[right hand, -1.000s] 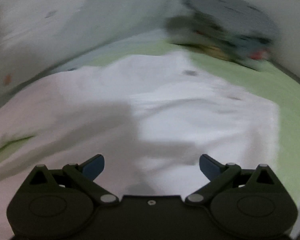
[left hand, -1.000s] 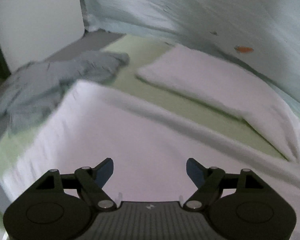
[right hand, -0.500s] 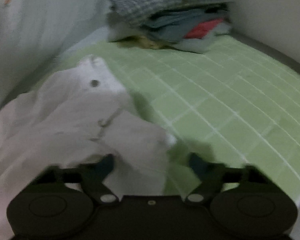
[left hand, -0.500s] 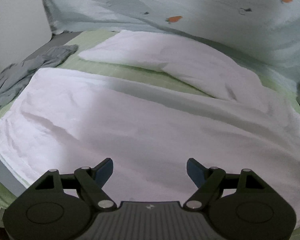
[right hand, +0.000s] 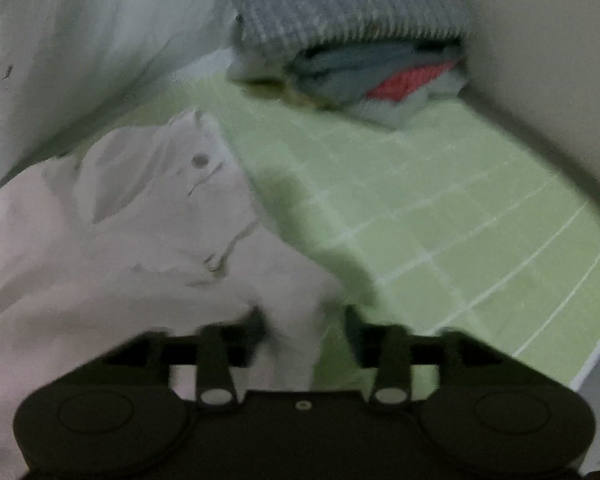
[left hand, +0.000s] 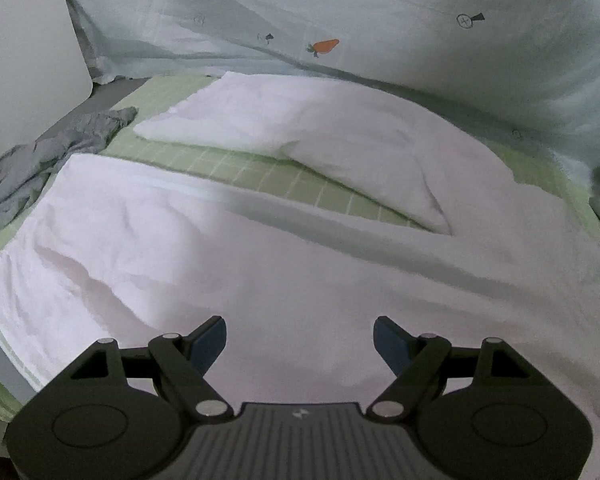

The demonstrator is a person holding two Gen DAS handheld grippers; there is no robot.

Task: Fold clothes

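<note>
Much bare green checked bedsheet (right hand: 440,208) lies right of the rumpled white button shirt (left hand: 300,264); left claw (left hand: 300,334) apart above it; right claw (right hand: 306,330) apart astride its near-right edge.

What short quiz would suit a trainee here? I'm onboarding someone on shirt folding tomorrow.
1. True or false: the left gripper is shut on the white shirt.
2. In the left wrist view, what lies by the shirt's far left corner?
A. a crumpled grey garment
B. a red towel
C. a hanger
3. Short answer: what motif is printed on the pale blue cover behind the shirt?

Key: 1 false, its jaws are wide open above the cloth; 2 A; 3 carrots.
</note>
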